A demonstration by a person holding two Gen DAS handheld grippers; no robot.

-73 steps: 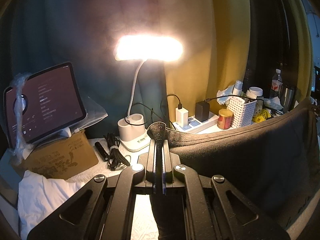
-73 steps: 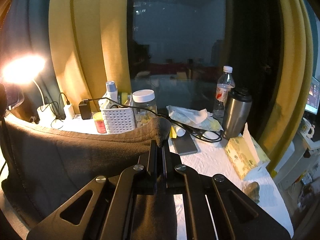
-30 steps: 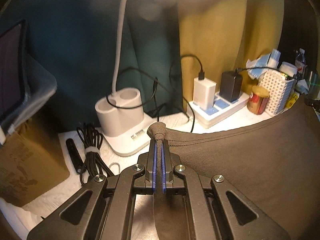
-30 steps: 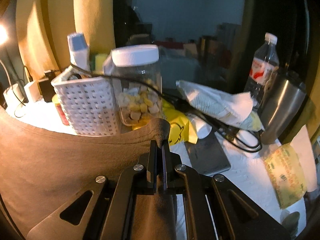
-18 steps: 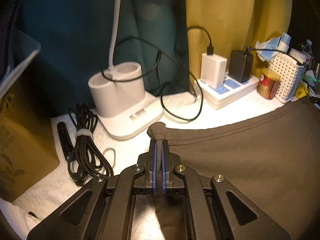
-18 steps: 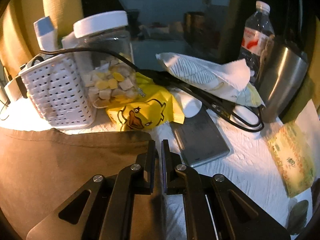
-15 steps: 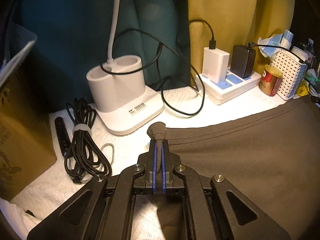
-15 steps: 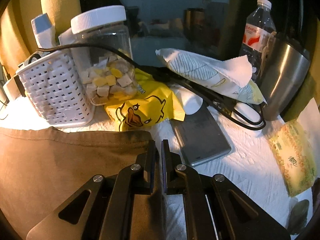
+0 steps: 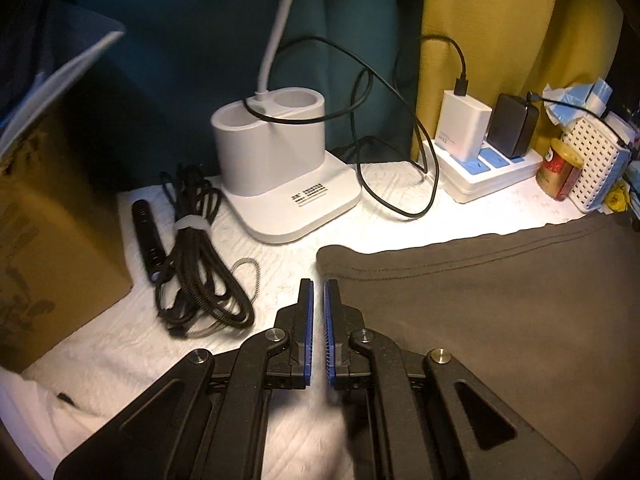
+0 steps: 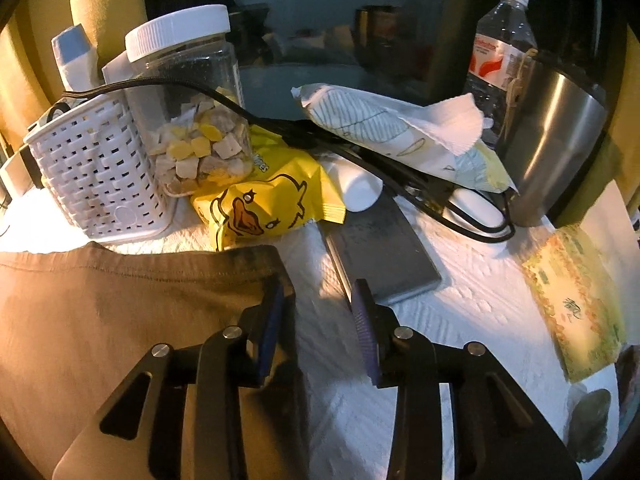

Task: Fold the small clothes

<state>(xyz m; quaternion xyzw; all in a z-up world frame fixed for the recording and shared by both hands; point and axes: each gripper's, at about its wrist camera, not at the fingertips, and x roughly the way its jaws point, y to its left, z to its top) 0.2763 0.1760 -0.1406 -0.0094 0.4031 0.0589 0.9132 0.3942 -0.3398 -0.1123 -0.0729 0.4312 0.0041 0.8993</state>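
Note:
A dark brown garment (image 9: 500, 320) lies flat on the white table cover, its hemmed edge toward the back. In the left wrist view my left gripper (image 9: 316, 286) sits just left of the garment's far left corner, jaws slightly parted, holding nothing. In the right wrist view the garment (image 10: 120, 320) fills the lower left. My right gripper (image 10: 318, 288) is open and empty at its far right corner, the left finger over the cloth edge.
Left view: white lamp base (image 9: 280, 168), coiled black cable (image 9: 200, 264), cardboard box (image 9: 48, 248), power strip with chargers (image 9: 488, 156). Right view: white basket (image 10: 96, 176), snack jar (image 10: 192, 112), yellow duck packet (image 10: 268, 204), phone (image 10: 384, 252), steel tumbler (image 10: 556, 140), water bottle (image 10: 500, 40), tissue pack (image 10: 576, 300).
Both grippers lowered the garment onto the table and let go. The left jaws have just parted, the right jaws opened wider, and the cloth corners lie flat.

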